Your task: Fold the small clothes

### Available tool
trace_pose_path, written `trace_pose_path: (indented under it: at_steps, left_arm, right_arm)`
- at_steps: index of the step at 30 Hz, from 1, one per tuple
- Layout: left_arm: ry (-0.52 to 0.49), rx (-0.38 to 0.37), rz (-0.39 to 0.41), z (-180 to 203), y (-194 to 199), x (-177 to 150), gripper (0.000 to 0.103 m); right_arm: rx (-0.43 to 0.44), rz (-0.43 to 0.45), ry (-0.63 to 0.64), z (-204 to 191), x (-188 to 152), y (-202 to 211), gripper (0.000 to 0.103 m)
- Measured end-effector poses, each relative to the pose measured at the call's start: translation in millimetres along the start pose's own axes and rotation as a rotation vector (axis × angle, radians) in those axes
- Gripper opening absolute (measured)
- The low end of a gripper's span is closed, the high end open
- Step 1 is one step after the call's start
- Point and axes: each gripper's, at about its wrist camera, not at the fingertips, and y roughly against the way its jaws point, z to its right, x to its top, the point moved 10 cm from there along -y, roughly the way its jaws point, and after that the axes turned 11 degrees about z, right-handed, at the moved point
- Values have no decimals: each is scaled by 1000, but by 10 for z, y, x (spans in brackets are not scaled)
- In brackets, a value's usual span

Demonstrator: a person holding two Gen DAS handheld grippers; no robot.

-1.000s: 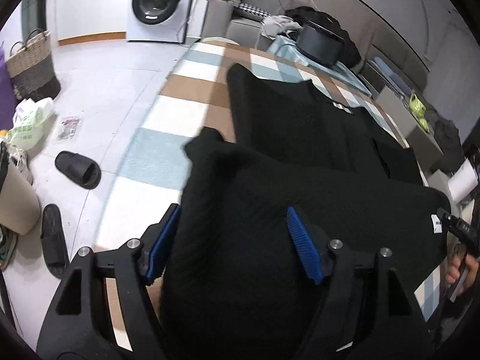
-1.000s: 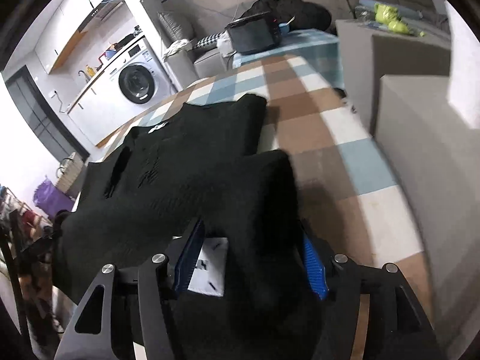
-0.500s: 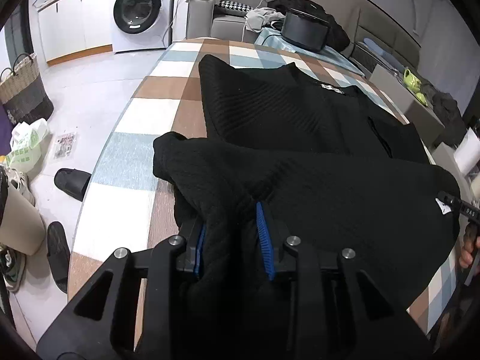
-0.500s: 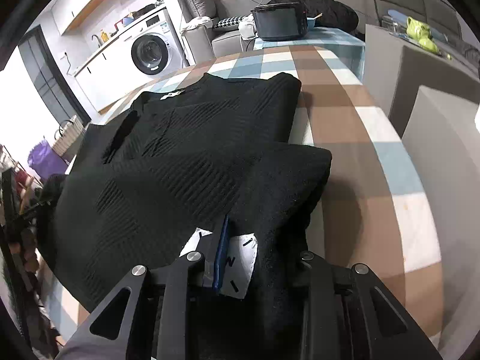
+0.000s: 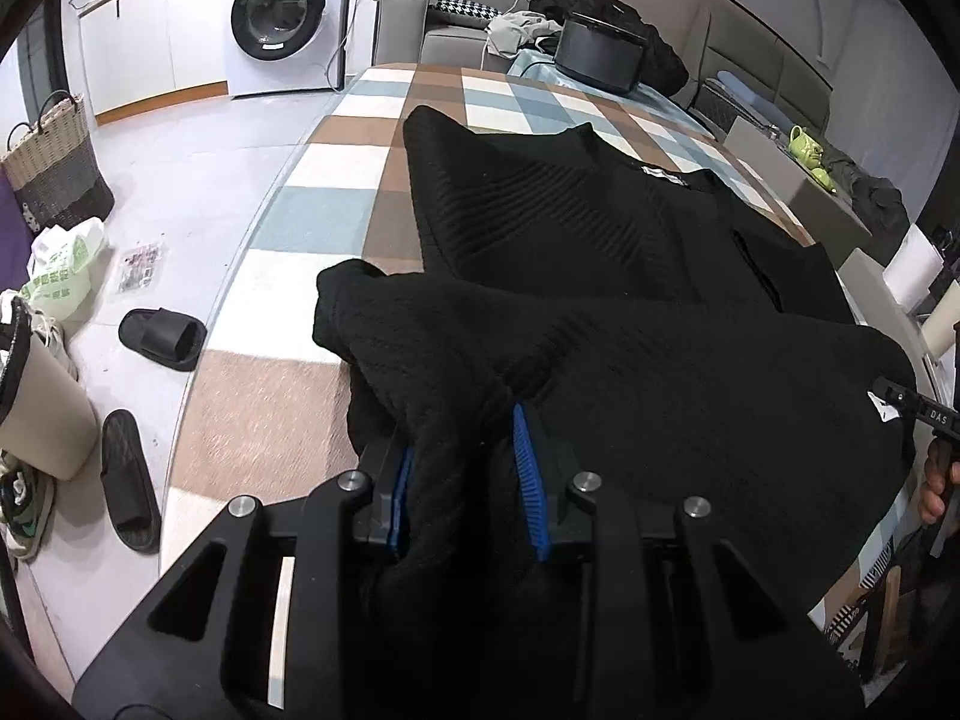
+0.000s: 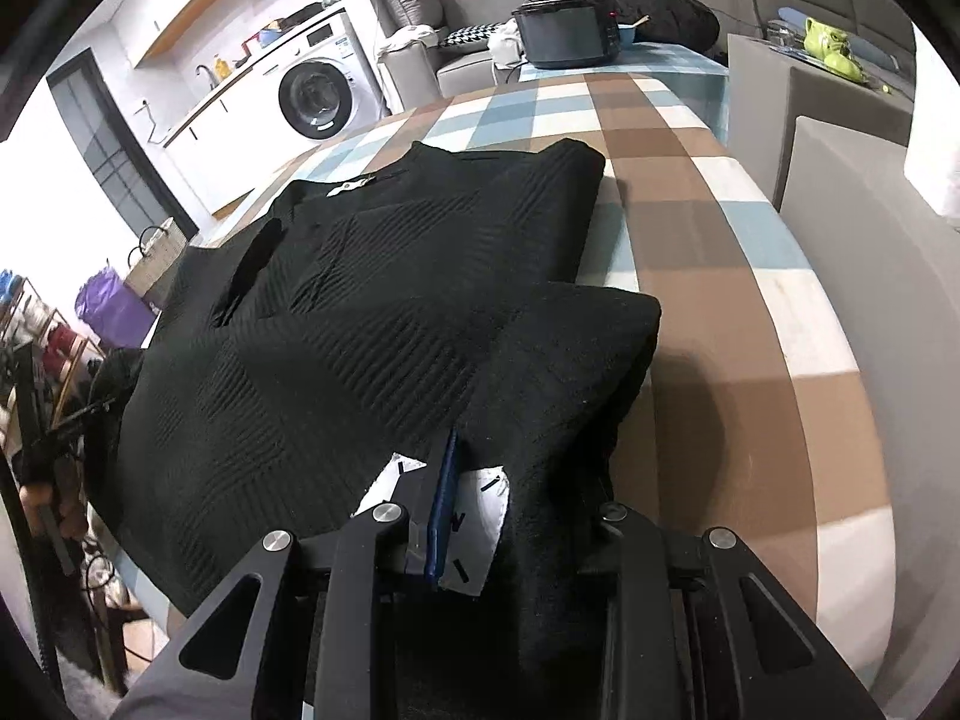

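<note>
A black ribbed knit garment (image 5: 600, 276) lies spread on the checked table (image 5: 336, 216), its near hem folded up over the body. My left gripper (image 5: 462, 480) is shut on the garment's near left corner. My right gripper (image 6: 516, 492) is shut on the near right corner (image 6: 570, 372), where a white care label (image 6: 480, 516) sticks out between the blue pads. The neck label (image 6: 351, 187) shows at the far end. The right gripper's tip also shows in the left wrist view (image 5: 906, 405).
A black cooker (image 5: 600, 54) stands at the table's far end. Grey boxes (image 6: 840, 138) flank the right side. On the floor to the left are slippers (image 5: 159, 336), a wicker basket (image 5: 54, 162) and a bin (image 5: 36, 402). A washing machine (image 5: 282, 18) stands behind.
Both grippers closed on the near hem corners over the last second. The hem now lies gathered a little further forward over the garment body.
</note>
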Motion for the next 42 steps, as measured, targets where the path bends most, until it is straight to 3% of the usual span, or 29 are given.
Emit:
trace_pose_path:
  at_steps: [8, 22, 24, 25, 26, 30, 35, 38, 42]
  left_arm:
    - [34, 35, 40, -155, 231, 110, 34]
    - [66, 46, 58, -160, 477, 88, 34]
    - [43, 48, 76, -110, 490, 106, 20]
    - [25, 51, 86, -91, 502, 117, 4]
    - [9, 64, 94, -91, 524, 136, 5]
    - [27, 49, 174, -81, 711, 316, 5]
    - [13, 39, 230, -66, 727, 666, 5]
    - [32, 56, 219, -164, 518, 792, 5]
    - [58, 86, 131, -246, 149, 680, 6]
  right_arm:
    - [-6, 38, -38, 126, 67, 187, 28]
    - [38, 95, -78, 63, 96, 366, 28]
    - [39, 120, -76, 54, 102, 381, 22]
    - [31, 132, -65, 52, 105, 382, 15]
    - [17, 139, -42, 44, 102, 376, 5]
    - [56, 216, -54, 19, 214, 483, 4]
    - [30, 333, -65, -9, 531, 716, 3]
    - [-14, 350, -93, 46, 632, 662, 3]
    - [-83, 268, -160, 188, 511, 313, 4]
